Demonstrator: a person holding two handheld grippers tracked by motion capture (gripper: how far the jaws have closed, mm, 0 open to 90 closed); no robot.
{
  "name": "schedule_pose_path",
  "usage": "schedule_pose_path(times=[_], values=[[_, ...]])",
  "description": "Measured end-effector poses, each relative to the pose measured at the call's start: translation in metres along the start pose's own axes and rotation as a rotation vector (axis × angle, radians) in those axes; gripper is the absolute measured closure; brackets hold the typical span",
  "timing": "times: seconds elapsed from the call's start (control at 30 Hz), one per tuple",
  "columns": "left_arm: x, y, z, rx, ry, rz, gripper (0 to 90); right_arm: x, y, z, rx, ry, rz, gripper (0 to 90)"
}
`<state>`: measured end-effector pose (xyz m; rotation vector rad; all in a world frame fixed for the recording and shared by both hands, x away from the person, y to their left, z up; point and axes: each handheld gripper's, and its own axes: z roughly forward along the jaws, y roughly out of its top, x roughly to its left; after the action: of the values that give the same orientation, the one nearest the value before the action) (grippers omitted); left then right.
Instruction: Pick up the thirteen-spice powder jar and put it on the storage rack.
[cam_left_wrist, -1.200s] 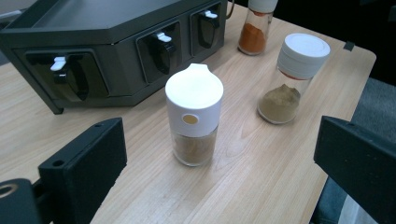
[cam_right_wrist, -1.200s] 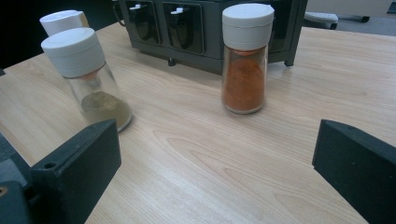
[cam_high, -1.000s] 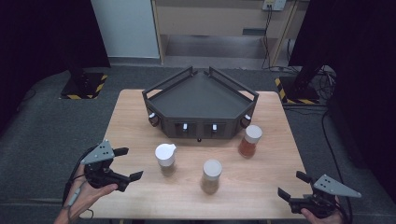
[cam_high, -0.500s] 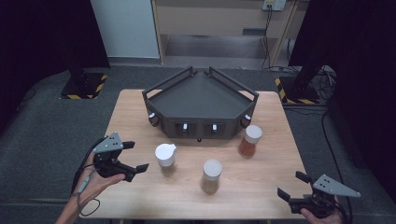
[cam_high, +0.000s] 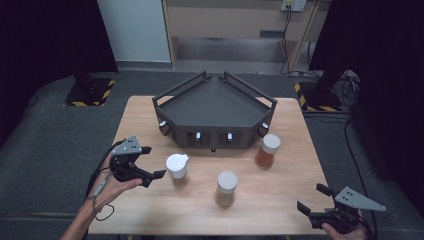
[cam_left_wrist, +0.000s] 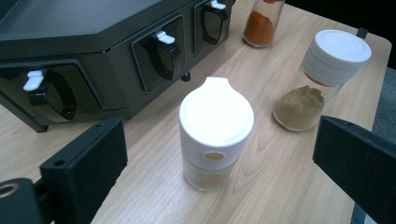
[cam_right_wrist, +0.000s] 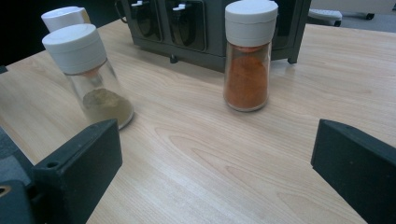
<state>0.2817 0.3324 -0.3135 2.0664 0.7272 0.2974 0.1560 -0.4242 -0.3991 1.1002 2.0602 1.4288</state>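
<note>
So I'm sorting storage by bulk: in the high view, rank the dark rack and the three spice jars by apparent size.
1. Dark rack, clearly largest.
2-4. Orange-powder jar, tan-powder jar and spouted-lid jar look alike in size; I wouldn't rank them.

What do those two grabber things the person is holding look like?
Both are black. The left gripper and right gripper each carry a grey three-cornered plate on top and two blocky black jaws. A thin dark cable trails from the left one.
</note>
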Motion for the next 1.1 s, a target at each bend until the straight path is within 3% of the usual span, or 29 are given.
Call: schedule_pose_path(times=[1.1], values=[[0.009, 0.015, 0.047, 0.07, -0.041, 0.005, 3.6, 0.001, 0.001, 0.0, 0.004, 0.002, 0.0, 2.9]])
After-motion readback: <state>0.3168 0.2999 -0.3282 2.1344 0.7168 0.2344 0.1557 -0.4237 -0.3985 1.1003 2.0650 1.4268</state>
